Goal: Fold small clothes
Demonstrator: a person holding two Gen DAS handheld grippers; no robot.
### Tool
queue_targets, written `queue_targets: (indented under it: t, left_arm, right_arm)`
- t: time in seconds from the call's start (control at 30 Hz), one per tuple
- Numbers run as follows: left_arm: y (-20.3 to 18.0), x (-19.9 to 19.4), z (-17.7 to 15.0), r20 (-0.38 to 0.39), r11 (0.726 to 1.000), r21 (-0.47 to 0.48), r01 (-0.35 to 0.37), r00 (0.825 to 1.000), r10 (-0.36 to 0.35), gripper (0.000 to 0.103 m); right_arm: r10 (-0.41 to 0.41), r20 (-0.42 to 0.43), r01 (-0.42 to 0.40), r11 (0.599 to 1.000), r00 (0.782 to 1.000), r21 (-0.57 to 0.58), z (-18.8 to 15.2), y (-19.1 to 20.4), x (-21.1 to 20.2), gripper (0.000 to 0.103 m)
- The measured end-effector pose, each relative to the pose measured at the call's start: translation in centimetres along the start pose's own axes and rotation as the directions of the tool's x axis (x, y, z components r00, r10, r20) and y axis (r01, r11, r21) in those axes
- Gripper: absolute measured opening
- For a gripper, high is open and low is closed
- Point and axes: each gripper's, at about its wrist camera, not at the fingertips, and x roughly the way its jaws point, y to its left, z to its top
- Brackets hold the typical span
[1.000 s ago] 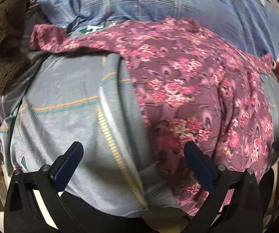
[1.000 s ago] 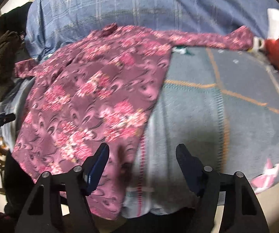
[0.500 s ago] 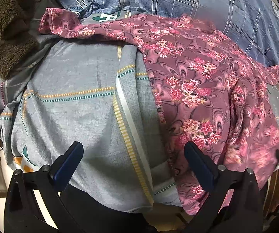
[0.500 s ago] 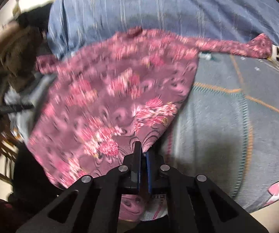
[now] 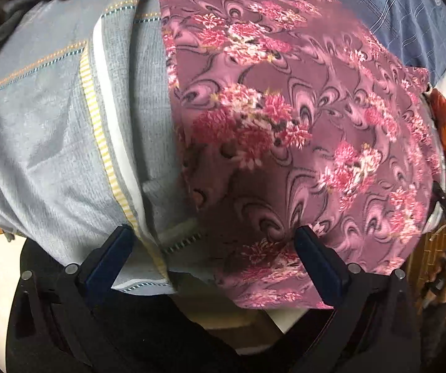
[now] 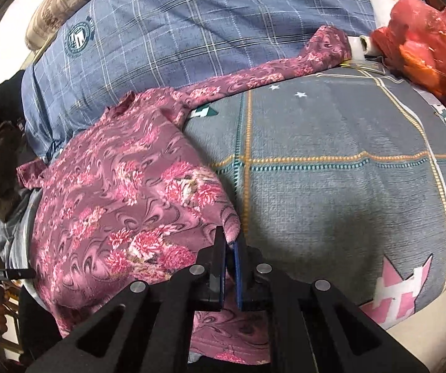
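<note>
A purple flowered shirt [image 6: 123, 192] lies spread on a bed, over a grey blanket [image 6: 347, 192] stitched with orange and teal lines. Its collar end reaches a blue checked quilt [image 6: 191, 31] at the far side, and one sleeve stretches away toward a red plastic bag [image 6: 421, 46] at the far right.

The right tongs [image 6: 229, 245] are closed tight on a pinch of the shirt's near right edge; a small peak of cloth sticks up between the two pads, and the rest of the shirt fans out to the left of them, with more cloth hanging below.

The left tongs [image 5: 213, 239] stand wide open above the near edge of the bed, gripping nothing. The shirt's left edge runs up between the two pads: the right pad [image 5: 313, 255] is over flowered cloth, the left pad [image 5: 111, 255] over the blanket. Whether the pads touch the cloth I cannot tell.
</note>
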Motion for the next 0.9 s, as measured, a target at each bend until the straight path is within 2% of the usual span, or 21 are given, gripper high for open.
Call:
queue_targets:
  t: [0.03, 0.07, 0.1, 0.13, 0.17, 0.23, 0.3, 0.4, 0.47, 0.57, 0.63, 0.7, 0.77, 0.83, 0.9]
  left_arm:
    - [-0.4, -0.2, -0.2, 0.013, 1.000, 0.016, 0.004, 1.000, -0.004, 0.101]
    - [-0.8, -0.5, -0.3, 0.027, 1.000, 0.026, 0.014, 1.000, -0.015, 0.088]
    - [-1.2, -0.9, -0.4, 0.044, 0.999, 0.032, 0.023, 0.999, -0.024, 0.062]
    - [-1.6, -1.4, -0.4, 0.057, 0.998, 0.051, 0.046, 0.997, -0.049, 0.040]
    - [-2.0, -1.7, -0.2, 0.050, 0.996, 0.067, 0.058, 0.997, -0.062, 0.003]
    - [-1.8, -2.4, 0.4, 0.049, 0.996, 0.055, 0.070, 0.996, -0.073, 0.005]
    - [-0.9, -3.8, 1.2, 0.066, 0.996, 0.033, 0.081, 0.994, -0.083, 0.004]
    - [1.1, -8.6, 2.6, 0.165, 0.994, 0.005, 0.111, 0.980, -0.110, 0.004]
    - [1.9, -10.7, 2.9, 0.200, 0.995, 0.015, 0.098, 0.975, -0.099, 0.004]
    - [2.2, -9.5, 3.0, 0.154, 0.998, 0.026, 0.058, 0.986, -0.061, 0.006]
    - [3.1, -6.8, 2.4, 0.075, 1.000, 0.023, 0.016, 0.997, -0.017, 0.008]
    - [4.0, -4.9, 1.9, 0.013, 1.000, 0.001, -0.006, 1.000, 0.006, 0.008]
    - [4.2, -5.3, 2.1, 0.023, 1.000, -0.008, 0.020, 1.000, -0.020, 0.008]
    - [4.1, -7.4, 3.4, 0.095, 0.999, -0.002, 0.037, 0.995, -0.037, 0.008]
    - [3.1, -9.5, 5.2, 0.161, 0.999, 0.028, 0.043, 0.986, -0.047, 0.016]
  right_arm:
    - [0.001, -0.006, -0.001, 1.000, 1.000, 0.001, 0.0, -0.1, 0.3, 0.004]
    - [-0.002, -0.010, 0.002, 1.000, 1.000, 0.001, -0.1, 0.1, 0.5, 0.004]
    - [-0.001, -0.010, 0.001, 1.000, 1.000, 0.003, -0.2, -0.2, 0.3, 0.004]
    - [0.001, -0.011, -0.001, 1.000, 1.000, 0.005, -0.4, -0.2, 0.3, 0.004]
    - [0.003, -0.013, -0.003, 1.000, 1.000, 0.007, -0.4, -0.2, 0.3, 0.004]
    - [0.012, -0.009, -0.012, 1.000, 1.000, 0.002, -0.4, 0.0, -0.1, 0.004]
    - [0.055, -0.002, -0.055, 0.998, 0.998, 0.020, -0.1, 0.2, -1.0, 0.004]
    - [0.161, 0.049, -0.163, 0.986, 0.986, 0.042, 0.5, 0.6, -4.6, 0.004]
    - [0.178, 0.057, -0.180, 0.983, 0.982, 0.038, 0.4, 1.0, -5.9, 0.003]
    - [0.118, -0.006, -0.118, 0.993, 0.993, 0.033, -1.0, 1.2, -4.6, 0.003]
    - [0.092, -0.069, -0.087, 0.994, 0.993, 0.070, -2.2, 0.4, -2.7, 0.003]
    - [0.051, -0.137, -0.041, 0.996, 0.989, 0.073, -3.1, 0.1, -1.0, 0.002]
    - [0.041, -0.150, -0.037, 0.999, 0.988, 0.030, -2.7, 0.8, -1.1, 0.005]
    - [0.027, -0.100, -0.029, 0.999, 0.995, -0.020, -0.9, 2.1, -2.2, 0.008]
    - [0.077, -0.052, -0.079, 0.996, 0.996, -0.039, 1.2, 3.3, -2.8, 0.008]
